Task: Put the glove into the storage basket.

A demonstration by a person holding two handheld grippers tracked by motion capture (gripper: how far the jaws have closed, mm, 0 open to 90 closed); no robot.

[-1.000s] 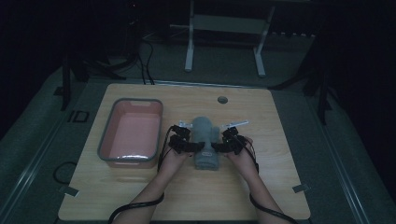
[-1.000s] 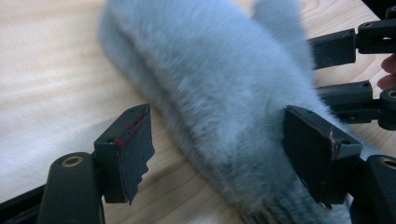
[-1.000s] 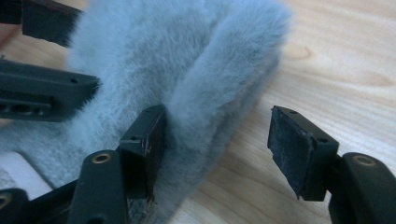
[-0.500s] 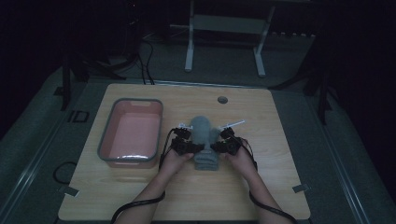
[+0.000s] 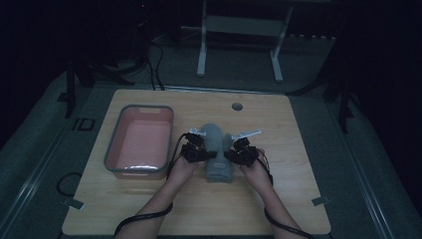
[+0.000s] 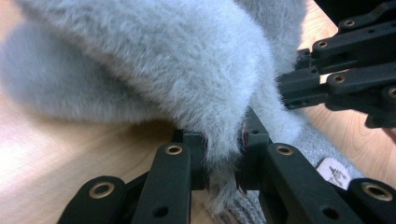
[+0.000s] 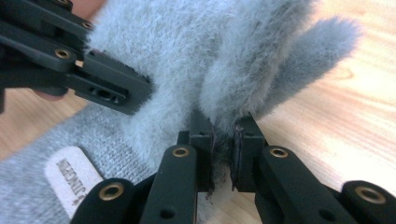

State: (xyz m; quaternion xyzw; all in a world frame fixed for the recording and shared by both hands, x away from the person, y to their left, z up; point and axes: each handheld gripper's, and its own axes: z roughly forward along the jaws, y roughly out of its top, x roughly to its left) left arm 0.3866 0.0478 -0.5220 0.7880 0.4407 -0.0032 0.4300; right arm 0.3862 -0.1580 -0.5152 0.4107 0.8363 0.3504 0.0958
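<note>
A grey fuzzy glove (image 5: pixel 216 149) with a knit cuff lies in the middle of the wooden table (image 5: pixel 298 199), cuff toward the person. My left gripper (image 5: pixel 197 149) is shut on its left edge and my right gripper (image 5: pixel 239 151) on its right edge. In the left gripper view my left gripper (image 6: pixel 223 147) pinches a fold of the glove's fur (image 6: pixel 154 60), lifted off the wood, with the right gripper (image 6: pixel 345 79) behind it. In the right gripper view my right gripper (image 7: pixel 223 135) clamps the fur (image 7: pixel 196 51), and the left gripper (image 7: pixel 74 65) is opposite. A white label (image 7: pixel 70 179) sits on the cuff.
A pink tub with a grey rim (image 5: pixel 113 149) stands on the table's left side, close to the left hand. A small round hole (image 5: pixel 237 106) is near the far edge. A metal stand (image 5: pixel 239 30) is on the floor beyond the table.
Both grippers stay shut on the glove. The hands have shifted only slightly, and the glove has kept its place at the table's middle.
</note>
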